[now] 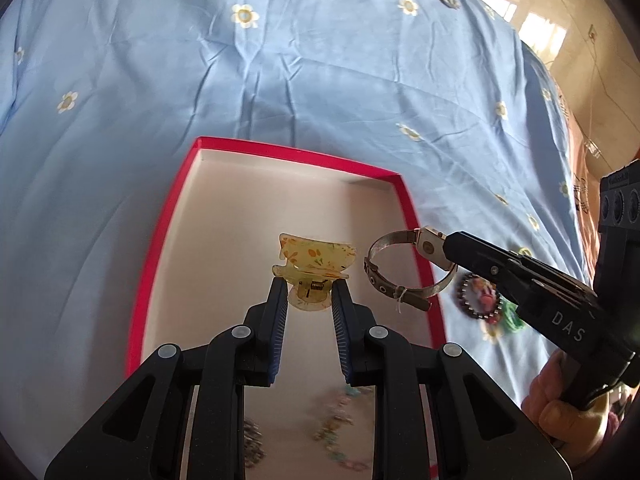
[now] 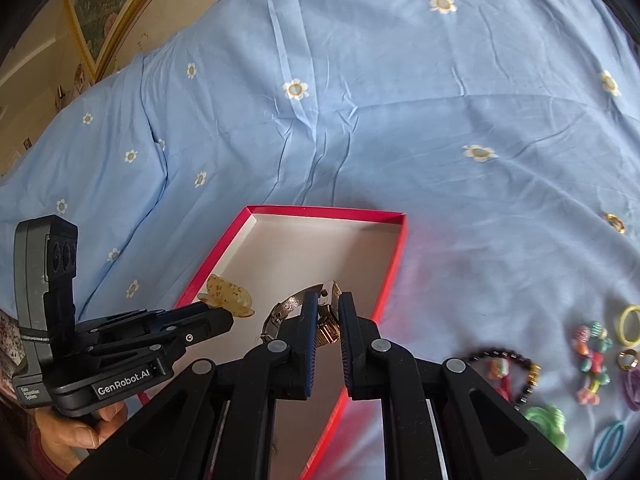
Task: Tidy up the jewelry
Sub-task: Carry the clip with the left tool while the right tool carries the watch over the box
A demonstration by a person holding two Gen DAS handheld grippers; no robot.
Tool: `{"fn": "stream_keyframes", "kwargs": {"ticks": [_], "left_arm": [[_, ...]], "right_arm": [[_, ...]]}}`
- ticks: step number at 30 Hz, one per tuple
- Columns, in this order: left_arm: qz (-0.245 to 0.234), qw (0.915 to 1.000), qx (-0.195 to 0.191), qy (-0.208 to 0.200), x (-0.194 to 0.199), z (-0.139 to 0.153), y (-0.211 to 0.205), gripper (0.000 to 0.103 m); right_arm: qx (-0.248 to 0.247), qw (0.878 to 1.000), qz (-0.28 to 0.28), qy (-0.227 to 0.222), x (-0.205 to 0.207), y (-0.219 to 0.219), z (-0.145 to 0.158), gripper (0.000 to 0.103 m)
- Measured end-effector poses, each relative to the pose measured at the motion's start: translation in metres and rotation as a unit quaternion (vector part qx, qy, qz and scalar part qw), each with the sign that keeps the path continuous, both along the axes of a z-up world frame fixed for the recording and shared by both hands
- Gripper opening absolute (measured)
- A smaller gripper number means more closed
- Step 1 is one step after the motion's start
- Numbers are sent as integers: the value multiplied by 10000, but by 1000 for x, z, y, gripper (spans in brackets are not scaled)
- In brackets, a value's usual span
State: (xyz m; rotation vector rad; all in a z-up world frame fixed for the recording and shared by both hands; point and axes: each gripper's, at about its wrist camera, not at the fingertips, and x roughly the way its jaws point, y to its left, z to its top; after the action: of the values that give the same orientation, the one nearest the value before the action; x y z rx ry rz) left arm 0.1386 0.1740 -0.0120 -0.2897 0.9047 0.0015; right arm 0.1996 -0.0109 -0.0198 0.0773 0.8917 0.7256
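Left wrist view: my left gripper (image 1: 310, 280) has its two blue-padded fingers (image 1: 280, 300) clamped on the hinge end of a translucent yellow plastic hair claw clip with a small floral print (image 1: 314, 260), its little metal spring showing between my pads. I hold the clip in the air above the shallow red cardboard box with a white inside (image 1: 160, 232), which lies on the light blue bedsheet dotted with white daisies (image 1: 280, 60). Just to the right, my right gripper (image 1: 440, 250) reaches in from the side, closed on the square gold case of a wristwatch with a silver mesh strap (image 1: 400, 268); the strap hangs in a loop over the box's right wall. In the near end of the box lie blurred pieces, a pale beaded chain (image 1: 340, 428) and something dark (image 1: 252, 440) that I cannot make out.

From the right wrist view, my right fingers (image 2: 310, 320) pinch the watch (image 2: 320, 316) by its case, the strap curling off to the left, above the box (image 2: 392, 264). My left gripper (image 2: 218, 312) comes in from the left with the clip (image 2: 228, 294) held over the box's left wall. On the sheet (image 2: 400, 100) to the right of the box lie a dark beaded bracelet (image 2: 516, 376), a green plastic piece (image 2: 548, 424), a bright multicoloured bead string (image 2: 592, 360), a yellow ring-shaped band (image 2: 632, 324), and a blue oval hair tie (image 2: 608, 444), all apart from the box.
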Motion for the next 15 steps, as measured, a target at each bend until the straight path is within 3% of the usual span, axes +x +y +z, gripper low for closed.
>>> {"fn": "stream_keyframes", "kwargs": {"ticks": [15], "left_arm": [[190, 9990, 225, 333, 30, -29, 26, 20]], "right_arm": [[-185, 9997, 32, 156, 25, 37, -32, 10]]}}
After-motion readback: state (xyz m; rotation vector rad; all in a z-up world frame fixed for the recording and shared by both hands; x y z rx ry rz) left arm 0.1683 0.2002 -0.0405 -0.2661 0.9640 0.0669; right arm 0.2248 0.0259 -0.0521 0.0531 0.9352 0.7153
